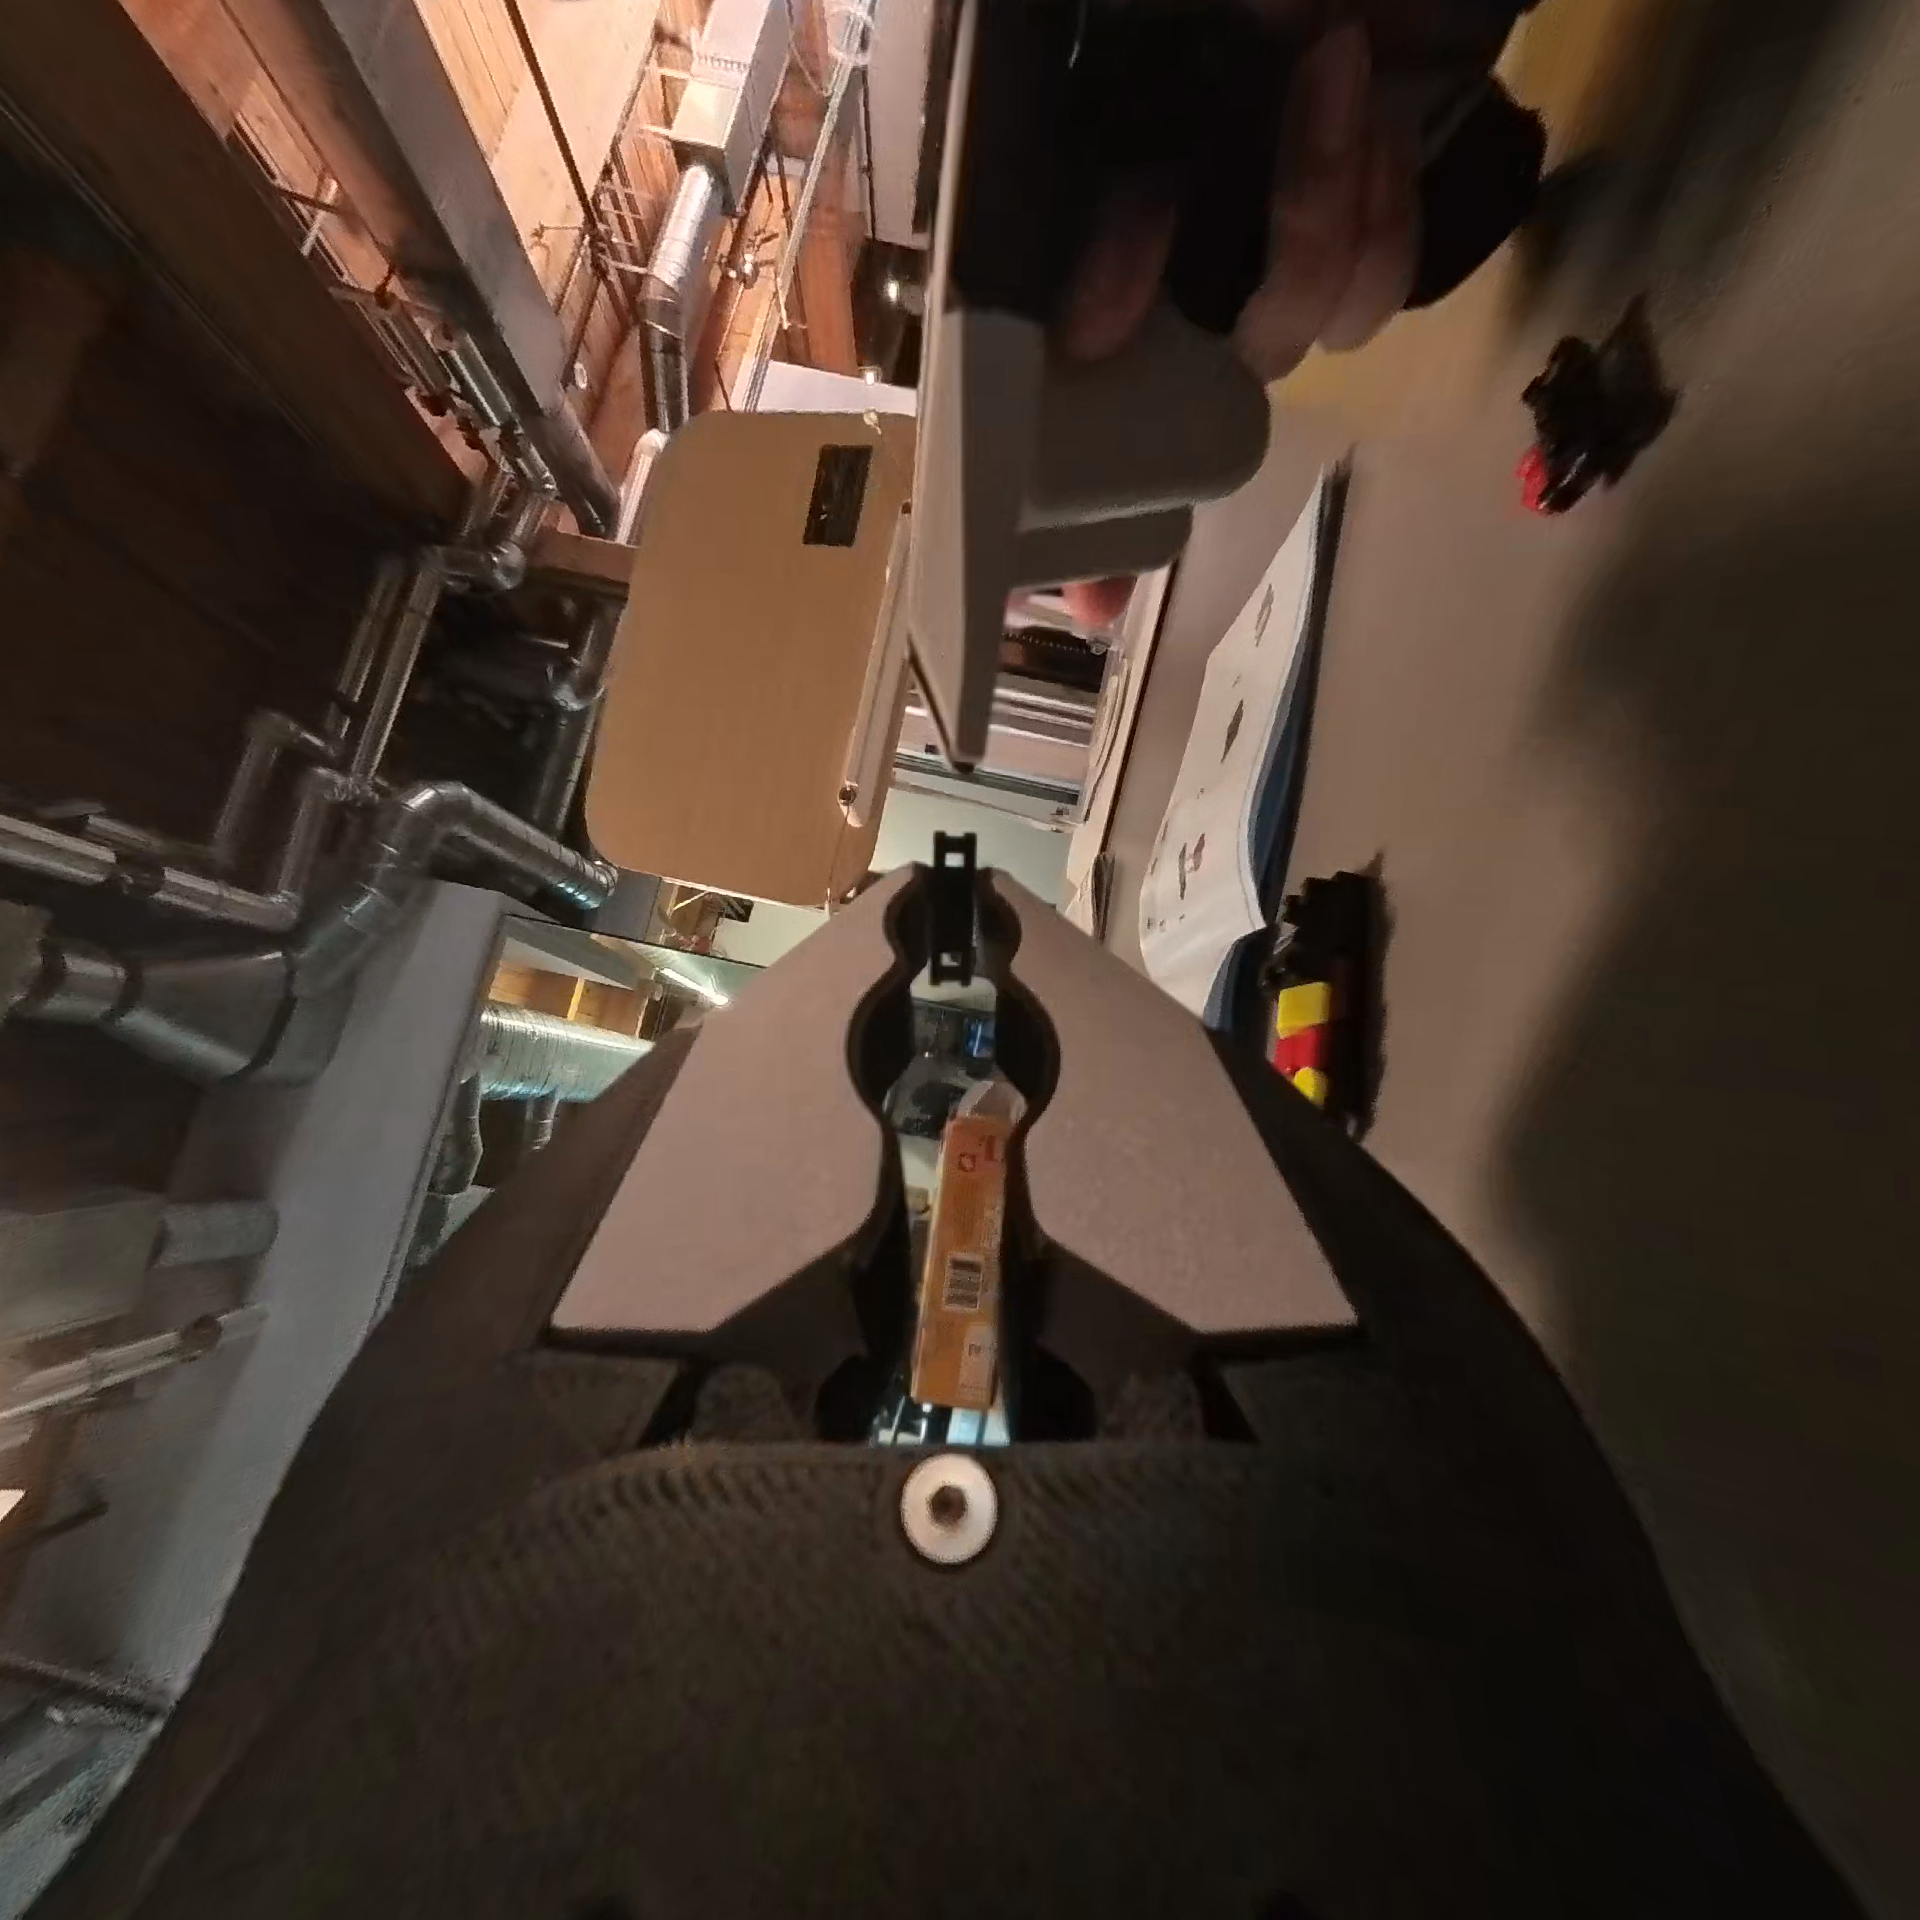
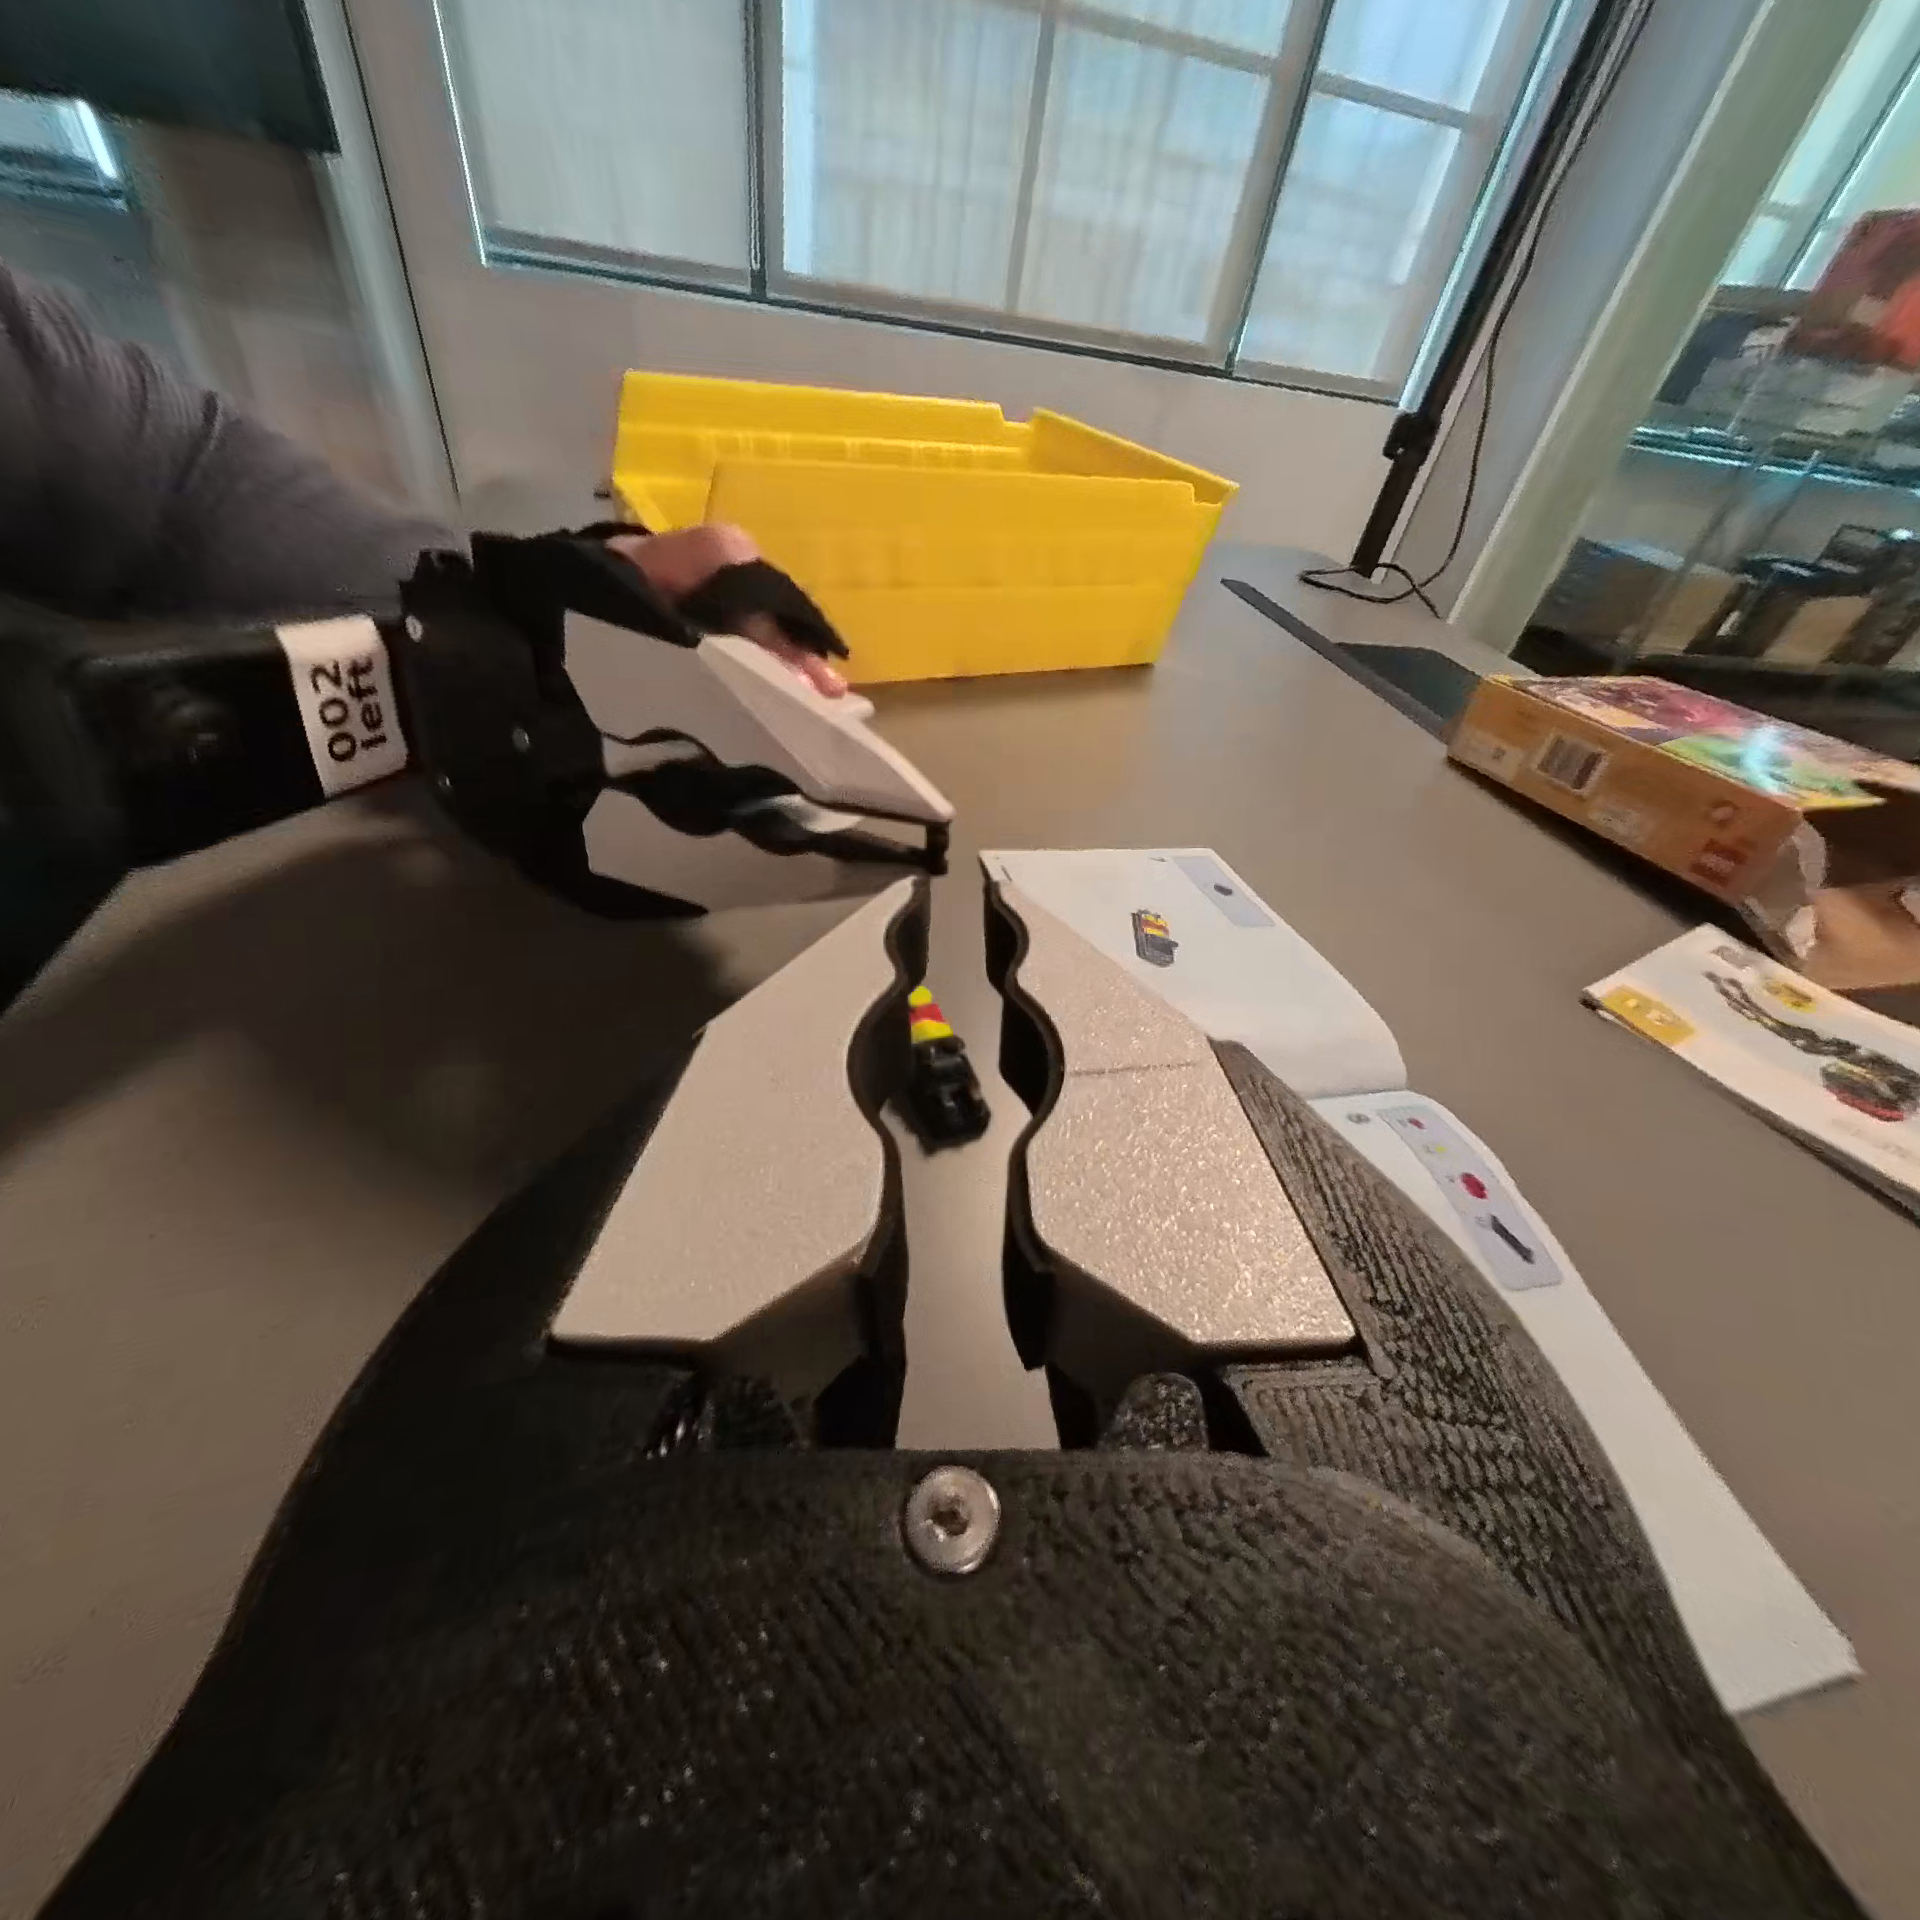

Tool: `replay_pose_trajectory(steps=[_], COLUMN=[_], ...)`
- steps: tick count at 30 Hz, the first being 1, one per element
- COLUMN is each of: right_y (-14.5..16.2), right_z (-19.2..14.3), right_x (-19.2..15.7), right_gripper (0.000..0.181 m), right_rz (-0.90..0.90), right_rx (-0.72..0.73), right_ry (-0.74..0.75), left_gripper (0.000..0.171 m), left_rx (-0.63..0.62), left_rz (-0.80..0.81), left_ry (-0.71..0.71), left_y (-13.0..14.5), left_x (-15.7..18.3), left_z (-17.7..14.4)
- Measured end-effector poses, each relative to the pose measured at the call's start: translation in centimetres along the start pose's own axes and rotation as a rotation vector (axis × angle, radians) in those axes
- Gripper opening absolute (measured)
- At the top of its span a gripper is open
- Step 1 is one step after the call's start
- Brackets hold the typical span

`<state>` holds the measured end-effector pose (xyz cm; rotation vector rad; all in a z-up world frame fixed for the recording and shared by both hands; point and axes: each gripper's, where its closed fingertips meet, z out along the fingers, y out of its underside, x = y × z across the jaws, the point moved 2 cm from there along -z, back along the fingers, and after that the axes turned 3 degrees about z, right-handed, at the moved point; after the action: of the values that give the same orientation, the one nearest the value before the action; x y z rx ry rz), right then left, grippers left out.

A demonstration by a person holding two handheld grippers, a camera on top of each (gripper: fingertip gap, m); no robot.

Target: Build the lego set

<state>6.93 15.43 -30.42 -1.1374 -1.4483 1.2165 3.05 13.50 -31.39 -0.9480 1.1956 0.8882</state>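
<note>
The two-finger left gripper has pale grey fingers on a black textured body with a white band, and pinches a small black plastic lego piece; the gloved hand on it wears black. The right gripper shows speckled silver-grey fingers on a rough black body. Between them lies a small black lego assembly striped yellow and red. The smooth table is grey-brown, the plastic bin bright yellow, the open instruction booklet white with pale blue panels, the cardboard box orange-tan with multicoloured artwork
</note>
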Motion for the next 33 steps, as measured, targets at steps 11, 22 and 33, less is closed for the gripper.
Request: replay_pose_trajectory(steps=[11,22,33], right_y=[0.5,1.0,6.6], right_z=[0.8,1.0,-4.7], right_x=[-1.3,-1.2,1.4], right_gripper=[0.010,0.001,0.001], right_rz=[0.046,0.003,-0.625], right_rx=[-0.058,-0.122,-0.686], right_ry=[-0.069,-0.038,0.068], left_gripper=[0.007,0.007,0.000], left_rx=[0.047,0.069,-0.079], left_rz=[-0.004,-0.052,-0.453], left_ry=[0.034,0.076,0.132], left_y=[-0.7,-0.9,2.4], left_x=[0.6,1.1,0.2], left_z=[-0.4,-0.6,0.3])
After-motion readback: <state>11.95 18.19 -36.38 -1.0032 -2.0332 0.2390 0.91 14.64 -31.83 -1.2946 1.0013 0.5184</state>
